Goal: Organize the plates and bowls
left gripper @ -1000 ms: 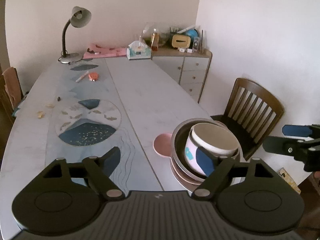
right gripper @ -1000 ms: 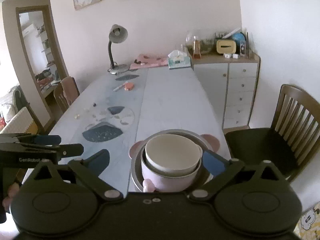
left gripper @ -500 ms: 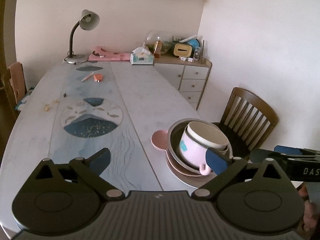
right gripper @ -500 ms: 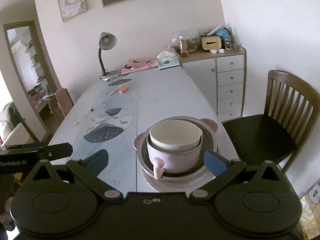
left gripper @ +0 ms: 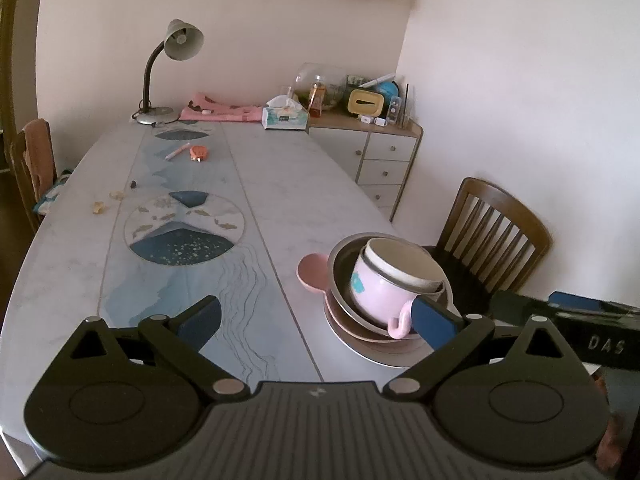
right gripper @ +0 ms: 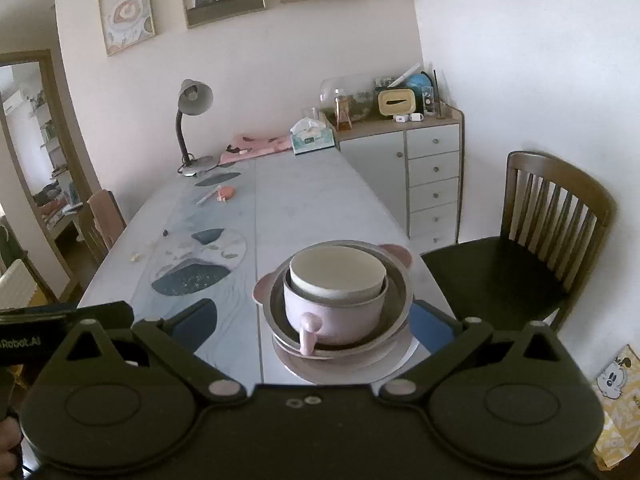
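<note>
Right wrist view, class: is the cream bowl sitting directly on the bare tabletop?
No: the cream bowl is nested inside the pale pink handled cup, which sits in a grey metal bowl.

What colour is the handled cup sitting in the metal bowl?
Pale pink cup, with a small blue mark on its side; it shows best in the left wrist view.

Pale cream bowl (right gripper: 338, 271) nested in lilac-pink handled cup (right gripper: 332, 312) with a teal patch, lower centre of right wrist view. Grey metal bowl (right gripper: 400, 284) around both, over pink eared plate (left gripper: 310, 272). Table (left gripper: 304, 184) white-grey marble, with pale blue runner (left gripper: 180, 248) bearing navy gold-flecked mountain roundel. Grey lamp (left gripper: 176, 52) upper left. Dark brown slatted chair (left gripper: 496, 228) at right. Black gripper bodies with blue pads (left gripper: 432, 320). Teal-and-white tissue box (left gripper: 285, 118).
</note>
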`<state>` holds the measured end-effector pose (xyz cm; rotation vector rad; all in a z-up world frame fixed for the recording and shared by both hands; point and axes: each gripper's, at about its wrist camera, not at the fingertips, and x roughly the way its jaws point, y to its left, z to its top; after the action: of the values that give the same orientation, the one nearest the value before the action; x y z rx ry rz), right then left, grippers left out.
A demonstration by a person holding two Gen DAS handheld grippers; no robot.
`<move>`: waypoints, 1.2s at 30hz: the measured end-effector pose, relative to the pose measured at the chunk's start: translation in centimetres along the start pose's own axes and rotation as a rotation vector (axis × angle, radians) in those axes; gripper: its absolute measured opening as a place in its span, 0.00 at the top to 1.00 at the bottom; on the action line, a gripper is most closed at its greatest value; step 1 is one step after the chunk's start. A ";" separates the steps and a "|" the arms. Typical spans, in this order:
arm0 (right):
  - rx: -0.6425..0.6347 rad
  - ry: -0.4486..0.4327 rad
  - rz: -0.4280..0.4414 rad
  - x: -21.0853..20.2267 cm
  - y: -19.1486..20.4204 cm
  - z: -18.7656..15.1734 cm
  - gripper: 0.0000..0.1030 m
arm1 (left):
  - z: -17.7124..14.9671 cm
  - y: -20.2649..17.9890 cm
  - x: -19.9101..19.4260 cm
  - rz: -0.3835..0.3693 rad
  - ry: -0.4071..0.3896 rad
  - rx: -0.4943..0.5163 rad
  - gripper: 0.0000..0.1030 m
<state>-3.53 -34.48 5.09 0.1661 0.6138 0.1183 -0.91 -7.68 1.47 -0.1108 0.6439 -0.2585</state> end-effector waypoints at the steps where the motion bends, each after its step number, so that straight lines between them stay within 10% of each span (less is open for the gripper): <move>1: -0.005 0.005 0.003 0.0 0.1 -0.1 0.00 | 0.0 0.0 -0.1 0.003 -0.002 0.000 0.01; 36: -0.063 -0.001 0.022 -0.5 0.7 0.7 0.00 | 0.2 -0.7 -1.0 0.032 -0.040 0.017 0.01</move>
<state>-3.56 -33.97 6.03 0.1117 0.6063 0.1593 -1.72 -8.10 2.33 -0.0889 0.6035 -0.2309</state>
